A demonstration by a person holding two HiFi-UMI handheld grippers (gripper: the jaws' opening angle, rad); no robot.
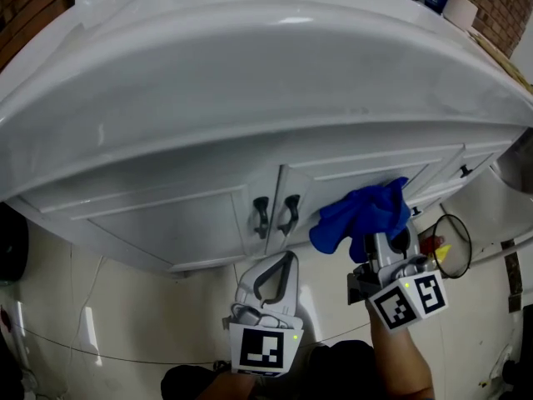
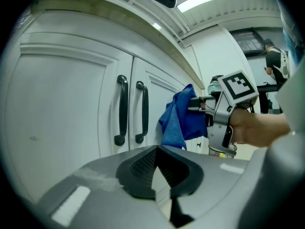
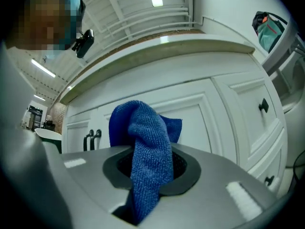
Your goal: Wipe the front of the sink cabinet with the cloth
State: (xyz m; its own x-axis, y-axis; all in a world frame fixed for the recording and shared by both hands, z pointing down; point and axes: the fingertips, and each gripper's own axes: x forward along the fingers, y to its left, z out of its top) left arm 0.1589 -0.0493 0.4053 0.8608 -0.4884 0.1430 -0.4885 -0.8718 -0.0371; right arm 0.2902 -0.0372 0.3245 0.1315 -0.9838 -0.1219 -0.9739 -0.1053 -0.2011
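Note:
The white sink cabinet [image 1: 166, 215] has two doors with black handles [image 1: 276, 214] at its middle. A blue cloth [image 1: 362, 215] bunches at the door right of the handles; whether it touches, I cannot tell. My right gripper [image 1: 381, 244] is shut on the blue cloth, which hangs out of its jaws [image 3: 145, 166] before the door panel [image 3: 200, 123]. My left gripper [image 1: 277, 275] hangs below the handles, shut and holding nothing [image 2: 157, 149]. The left gripper view shows the handles [image 2: 131, 111], the cloth [image 2: 178, 120] and the right gripper [image 2: 202, 109].
The white sink top [image 1: 266, 73] overhangs the cabinet. Drawers with small black knobs [image 3: 263, 106] sit right of the doors. A black wire loop [image 1: 452, 247] lies on the floor at the right. A cable [image 1: 100, 352] crosses the floor. A person [image 2: 274, 61] stands far back.

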